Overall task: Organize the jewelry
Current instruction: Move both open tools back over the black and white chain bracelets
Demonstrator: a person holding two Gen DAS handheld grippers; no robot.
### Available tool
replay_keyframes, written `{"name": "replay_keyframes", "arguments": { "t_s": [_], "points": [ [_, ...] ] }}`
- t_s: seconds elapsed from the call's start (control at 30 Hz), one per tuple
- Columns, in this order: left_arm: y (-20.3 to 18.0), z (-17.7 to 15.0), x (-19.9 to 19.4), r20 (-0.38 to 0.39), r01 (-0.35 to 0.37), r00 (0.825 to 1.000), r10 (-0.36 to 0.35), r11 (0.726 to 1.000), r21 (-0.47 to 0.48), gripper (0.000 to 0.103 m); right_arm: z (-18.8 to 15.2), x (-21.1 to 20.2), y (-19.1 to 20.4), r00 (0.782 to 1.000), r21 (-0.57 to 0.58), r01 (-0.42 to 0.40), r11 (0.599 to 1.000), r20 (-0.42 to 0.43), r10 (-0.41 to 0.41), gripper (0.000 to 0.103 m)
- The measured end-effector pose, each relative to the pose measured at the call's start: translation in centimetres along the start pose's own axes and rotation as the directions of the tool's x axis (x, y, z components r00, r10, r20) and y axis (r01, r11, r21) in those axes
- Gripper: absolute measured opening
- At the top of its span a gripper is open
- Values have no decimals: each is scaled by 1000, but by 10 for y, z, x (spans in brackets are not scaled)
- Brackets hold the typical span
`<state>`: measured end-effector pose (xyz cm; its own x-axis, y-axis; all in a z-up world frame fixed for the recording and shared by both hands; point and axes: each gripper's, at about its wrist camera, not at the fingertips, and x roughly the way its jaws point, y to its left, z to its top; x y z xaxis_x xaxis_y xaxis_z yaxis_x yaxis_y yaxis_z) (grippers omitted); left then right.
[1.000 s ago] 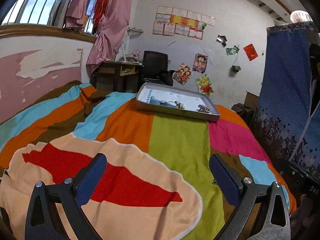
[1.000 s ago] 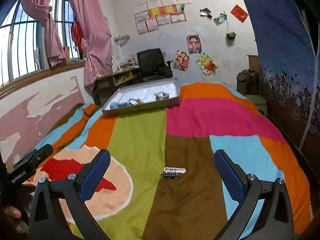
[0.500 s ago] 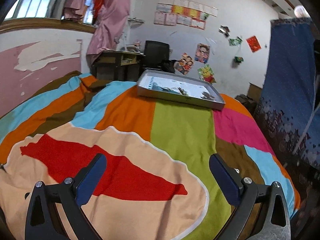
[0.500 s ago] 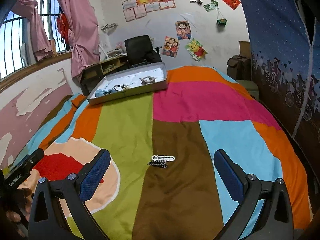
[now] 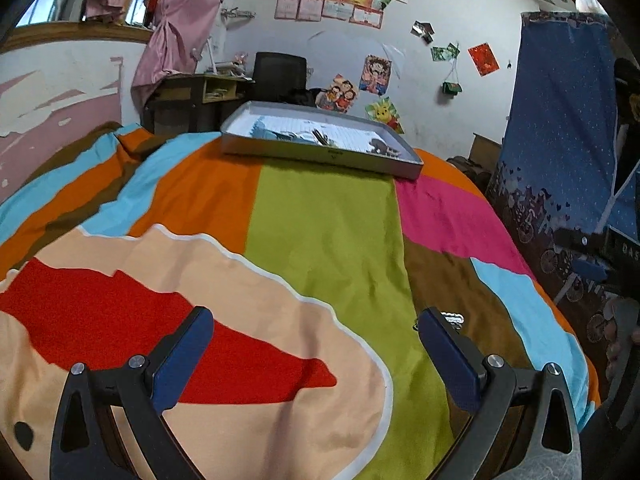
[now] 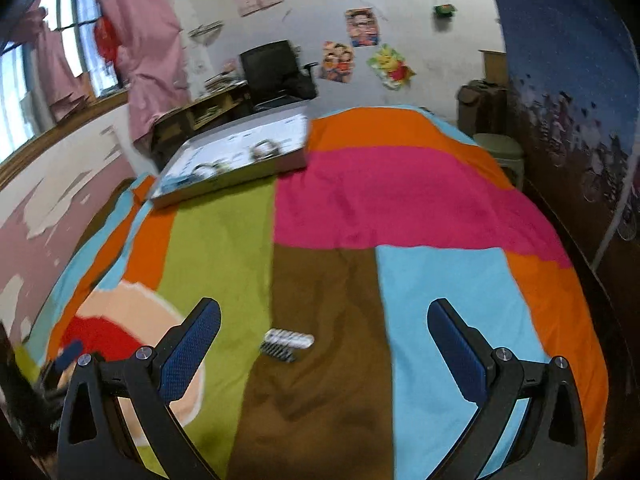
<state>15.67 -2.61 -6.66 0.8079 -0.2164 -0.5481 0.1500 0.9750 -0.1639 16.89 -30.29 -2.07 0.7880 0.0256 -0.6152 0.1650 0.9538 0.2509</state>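
Note:
Two small hair clips, a white one (image 6: 289, 338) and a dark one (image 6: 277, 352), lie side by side on the brown patch of the bedspread. My right gripper (image 6: 323, 336) hovers open just above and in front of them, nothing between its blue pads. In the left wrist view the white clip (image 5: 452, 317) peeks out beside the right finger of my left gripper (image 5: 312, 340), which is open and empty over the peach and red patch. A shallow grey tray (image 5: 320, 156) with several jewelry pieces in it sits at the far end of the bed; in the right wrist view the tray (image 6: 224, 184) is blurred.
A colourful patchwork bedspread (image 6: 332, 196) covers the bed. A desk (image 5: 192, 92) and a black chair (image 5: 280, 76) stand behind the tray. A blue patterned curtain (image 5: 560, 140) hangs along the right side, and a green stool (image 6: 500, 152) stands beside the bed.
Both grippers have dropped lower and moved forward over the bed. The clips now sit closer to the right gripper's fingers, and the white clip has come into the left wrist view.

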Motion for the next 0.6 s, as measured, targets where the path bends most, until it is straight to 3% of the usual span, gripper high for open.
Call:
{"name": "replay_keyframes", "arguments": {
  "t_s": [0.17, 0.37, 0.47, 0.6],
  "points": [
    [-15, 1, 24, -22, 30, 999, -30, 1000, 3, 103, 3, 23, -11, 999, 15, -38, 999, 36, 37, 102],
    [-35, -4, 48, -47, 47, 998, -47, 999, -7, 103, 19, 54, -15, 993, -103, -114, 988, -14, 113, 102],
    [-44, -10, 58, -61, 49, 997, -51, 998, -28, 103, 23, 64, -16, 983, -229, -186, 956, -48, 180, 102],
    [-61, -20, 70, -84, 34, 996, -36, 999, -32, 103, 10, 77, -19, 972, -373, -229, 899, -130, 193, 102]
  ]
}}
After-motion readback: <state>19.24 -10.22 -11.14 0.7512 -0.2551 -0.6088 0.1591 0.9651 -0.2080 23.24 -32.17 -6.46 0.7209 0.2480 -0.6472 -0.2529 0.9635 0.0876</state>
